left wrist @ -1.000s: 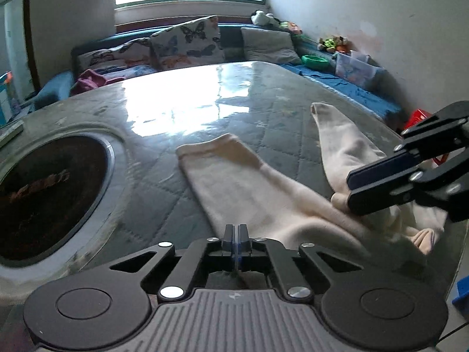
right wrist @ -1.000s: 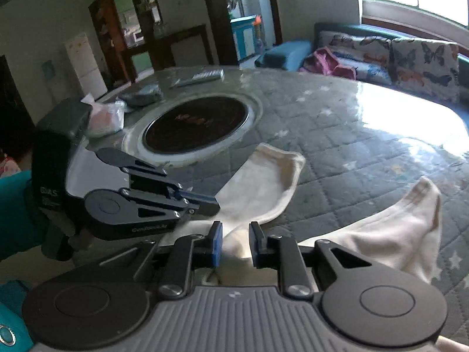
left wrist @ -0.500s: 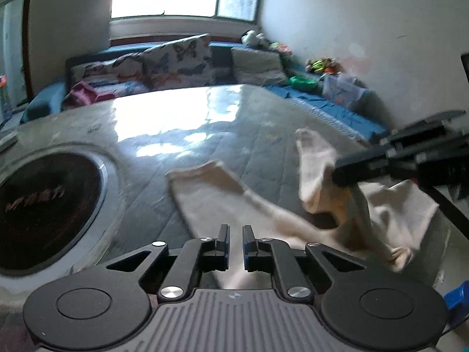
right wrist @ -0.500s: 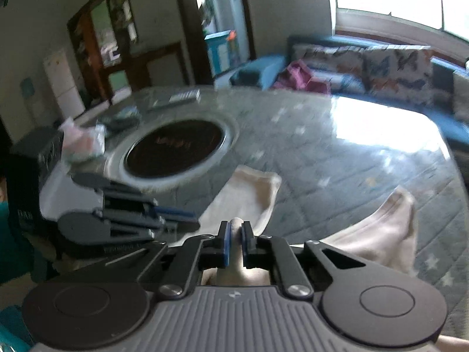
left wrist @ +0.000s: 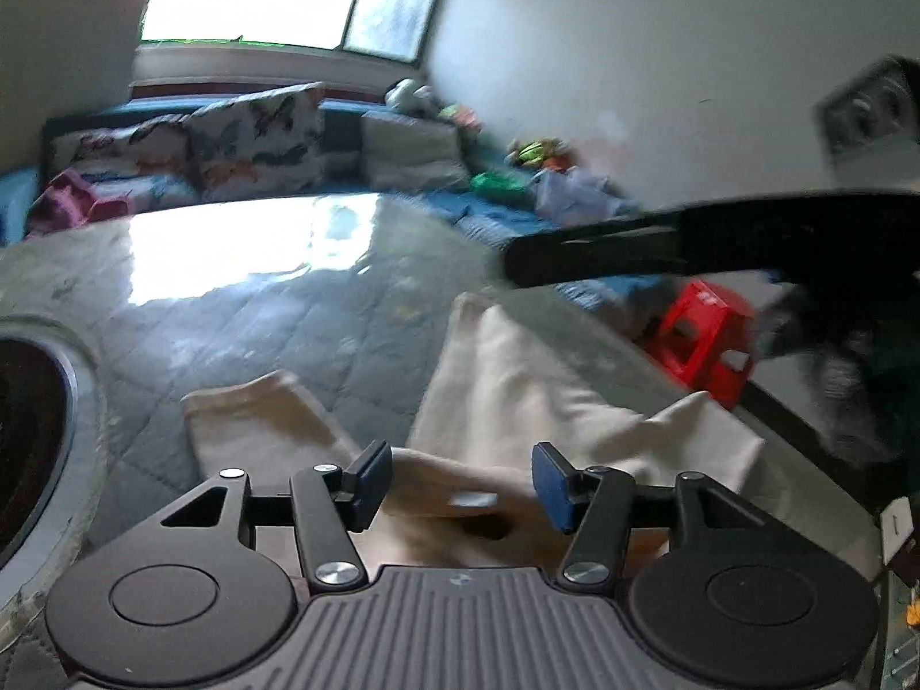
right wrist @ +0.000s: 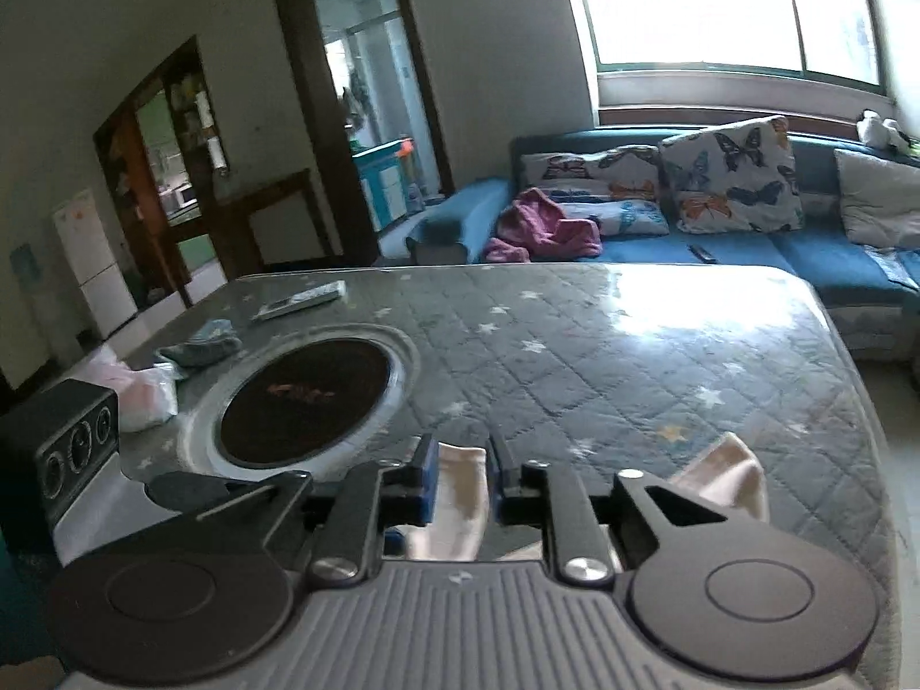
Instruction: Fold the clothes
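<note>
Soft cream knit garment [left wrist: 517,402] rumpled on your quilted grey star-print table cover [right wrist: 604,345], your left gripper [left wrist: 460,480] spread wide above it, right gripper [right wrist: 460,486] partly parted, gripping nothing.

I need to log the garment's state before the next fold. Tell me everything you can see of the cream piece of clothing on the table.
The cream garment looks like soft knit fabric, pale and plain, with two long tube-like parts that end in hemmed openings pointing away across the quilted table cover. It lies rumpled at the near table edge, the right part creased into a peak. The left tool hovers open above its bunched middle; whether they touch is unclear. The right tool is raised, open, clear of it.
</note>
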Available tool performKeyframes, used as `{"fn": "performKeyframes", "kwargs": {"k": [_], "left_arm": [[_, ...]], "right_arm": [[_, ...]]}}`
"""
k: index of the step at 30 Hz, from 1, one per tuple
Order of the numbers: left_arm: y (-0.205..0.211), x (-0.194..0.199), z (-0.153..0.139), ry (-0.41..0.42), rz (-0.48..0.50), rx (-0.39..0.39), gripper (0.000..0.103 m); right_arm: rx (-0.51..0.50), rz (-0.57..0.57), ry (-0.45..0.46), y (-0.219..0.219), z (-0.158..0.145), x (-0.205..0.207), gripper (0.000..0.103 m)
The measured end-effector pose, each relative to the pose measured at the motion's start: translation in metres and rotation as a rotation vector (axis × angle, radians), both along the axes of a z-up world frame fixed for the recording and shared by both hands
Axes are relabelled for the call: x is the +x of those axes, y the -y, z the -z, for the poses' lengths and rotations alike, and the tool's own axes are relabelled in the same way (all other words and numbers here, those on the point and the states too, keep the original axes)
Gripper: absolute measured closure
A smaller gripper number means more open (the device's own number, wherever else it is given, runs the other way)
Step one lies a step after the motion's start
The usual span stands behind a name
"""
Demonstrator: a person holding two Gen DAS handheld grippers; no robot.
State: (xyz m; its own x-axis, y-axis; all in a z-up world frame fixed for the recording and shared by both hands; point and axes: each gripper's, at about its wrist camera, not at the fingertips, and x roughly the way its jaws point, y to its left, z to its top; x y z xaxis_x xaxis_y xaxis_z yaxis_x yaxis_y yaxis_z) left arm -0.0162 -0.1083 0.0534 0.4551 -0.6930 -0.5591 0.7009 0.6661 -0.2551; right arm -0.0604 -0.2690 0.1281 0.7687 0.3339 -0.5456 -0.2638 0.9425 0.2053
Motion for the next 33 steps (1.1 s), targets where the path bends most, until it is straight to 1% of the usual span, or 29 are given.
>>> {"fn": "performKeyframes", "kwargs": {"k": [2, 5, 8, 10, 13, 14, 15, 16, 17, 18, 19, 22, 23, 24, 26, 29, 33], "left_arm": [[-0.004, 0.010, 0.003, -0.028, -0.017, -0.010, 0.047], [-0.009, 0.022, 0.009, -0.105, -0.081, 0.009, 0.047], [-0.015, 0.026, 0.013, -0.178, -0.156, 0.019, 0.046], [-0.023, 0.025, 0.014, -0.230, -0.193, 0.005, 0.046], [-0.027, 0.024, 0.014, -0.292, -0.210, -0.019, 0.049], [-0.025, 0.023, 0.012, -0.296, -0.200, -0.020, 0.056], [-0.023, 0.023, 0.011, -0.299, -0.190, -0.021, 0.060], [-0.021, 0.023, 0.011, -0.306, -0.175, -0.023, 0.071], [-0.018, 0.024, 0.010, -0.314, -0.161, -0.024, 0.078], [-0.016, 0.025, 0.010, -0.315, -0.151, -0.022, 0.079], [-0.013, 0.025, 0.009, -0.301, -0.139, -0.015, 0.084], [-0.010, 0.028, 0.000, -0.251, -0.129, 0.005, 0.089], [-0.009, 0.031, -0.005, -0.232, -0.128, 0.004, 0.092], [-0.008, 0.035, -0.013, -0.200, -0.119, 0.004, 0.093], [-0.002, 0.041, -0.030, -0.120, -0.109, 0.016, 0.093], [0.011, 0.053, -0.052, 0.026, -0.097, 0.061, 0.093], [0.032, 0.076, -0.067, 0.185, -0.092, 0.116, 0.093]], "right_arm": [[-0.013, 0.042, -0.002, 0.012, 0.006, -0.001, 0.079], [-0.015, 0.134, -0.043, 0.040, 0.023, 0.003, 0.076], [-0.051, 0.197, -0.075, 0.060, 0.040, 0.005, 0.069], [-0.074, 0.225, -0.091, 0.072, 0.050, 0.008, 0.069], [-0.077, 0.251, -0.113, 0.086, 0.060, 0.015, 0.068], [-0.077, 0.258, -0.119, 0.089, 0.064, 0.018, 0.067], [-0.075, 0.263, -0.123, 0.091, 0.067, 0.020, 0.067], [-0.073, 0.267, -0.127, 0.093, 0.070, 0.023, 0.067], [-0.071, 0.270, -0.131, 0.095, 0.073, 0.025, 0.064], [-0.071, 0.269, -0.134, 0.096, 0.074, 0.028, 0.062], [-0.070, 0.268, -0.137, 0.097, 0.076, 0.030, 0.062], [-0.069, 0.265, -0.144, 0.098, 0.079, 0.036, 0.062], [-0.069, 0.264, -0.145, 0.099, 0.080, 0.038, 0.062], [-0.067, 0.264, -0.146, 0.100, 0.081, 0.040, 0.061], [-0.061, 0.267, -0.145, 0.102, 0.082, 0.043, 0.061], [-0.058, 0.269, -0.143, 0.104, 0.082, 0.046, 0.061], [-0.055, 0.271, -0.141, 0.106, 0.082, 0.050, 0.061]]}}
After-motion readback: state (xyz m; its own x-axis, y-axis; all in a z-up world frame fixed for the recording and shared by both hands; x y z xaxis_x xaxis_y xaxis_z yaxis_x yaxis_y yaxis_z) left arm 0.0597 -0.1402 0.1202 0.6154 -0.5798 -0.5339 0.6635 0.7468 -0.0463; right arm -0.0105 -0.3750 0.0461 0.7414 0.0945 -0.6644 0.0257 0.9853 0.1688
